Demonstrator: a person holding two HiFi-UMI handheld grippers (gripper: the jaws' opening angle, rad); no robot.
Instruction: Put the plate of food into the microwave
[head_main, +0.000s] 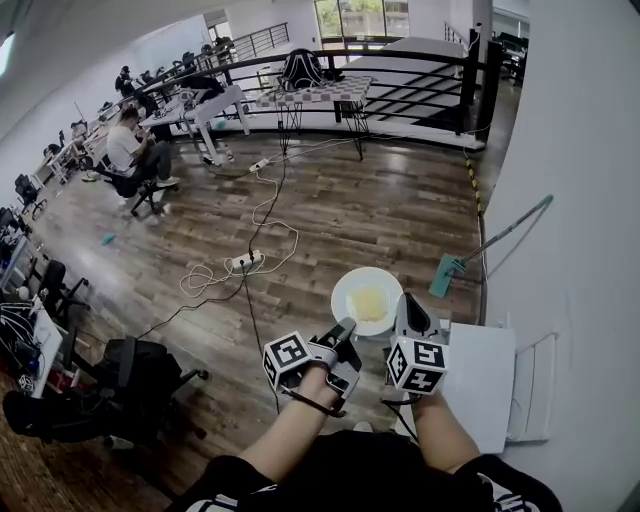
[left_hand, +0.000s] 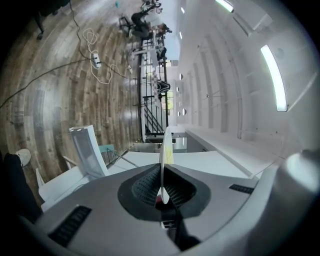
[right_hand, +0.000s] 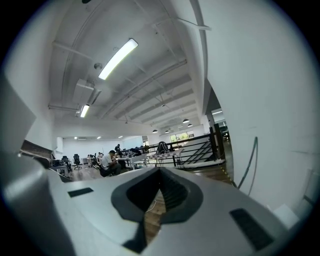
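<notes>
Projecting forward from the left gripper (head_main: 345, 333), the plate of food (head_main: 367, 298) is clamped at its near rim; the right gripper (head_main: 411, 308) is closed empty alongside.

No words, numbers or brand names can be read in any of the views. The only printed marks are black-and-white square patterns on the cubes of the left gripper (head_main: 346, 328) and the right gripper (head_main: 410, 303), low in the middle of the head view, and they hold no letters or digits. Everything further off is too small or blurred to show any print.
</notes>
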